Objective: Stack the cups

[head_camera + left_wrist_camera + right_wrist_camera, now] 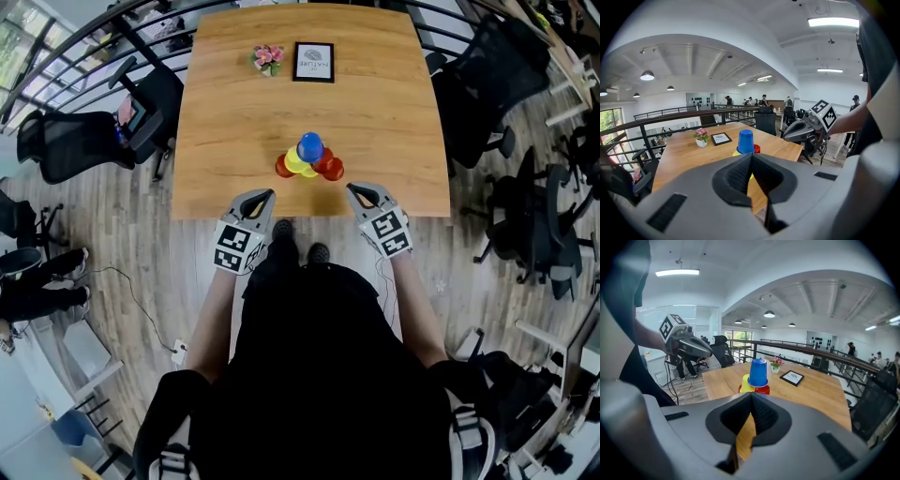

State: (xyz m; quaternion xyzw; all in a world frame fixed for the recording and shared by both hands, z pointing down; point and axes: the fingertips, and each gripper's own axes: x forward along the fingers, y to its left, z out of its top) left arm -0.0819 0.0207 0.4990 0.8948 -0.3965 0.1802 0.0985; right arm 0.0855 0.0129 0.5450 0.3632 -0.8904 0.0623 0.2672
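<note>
Two black office chairs [75, 145] stand on the wood floor [122, 234] at the left of the wooden worktop [375, 94]. The left tool [265, 195] is held just off the worktop's near edge, left of the cups. Its jaws are pressed together with nothing between them, and it points toward the stack without touching it. On the far part of the worktop a small pot of pink flowers [268, 58] sits just left of a black-framed picture [313, 62], both well apart from the cups.

The cups stand together in a tight cluster near the middle of the near edge. A blue cup [310, 146] is upside down on top. A yellow cup [296, 161] is under it on the left, also upside down, and red cups [330, 167] are at the base. From above I cannot count the red ones surely; there may be three.

In the left gripper view the blue cup [746, 140] rises just over the closed jaws. In the right gripper view the blue cup [758, 372] rests on the yellow cup [746, 383] and a red one [762, 390].

The right tool [354, 190] is at the near edge to the right of the cluster, clear of it. Its jaws are likewise closed on nothing. More black chairs [487, 75] stand to the right of the worktop.
</note>
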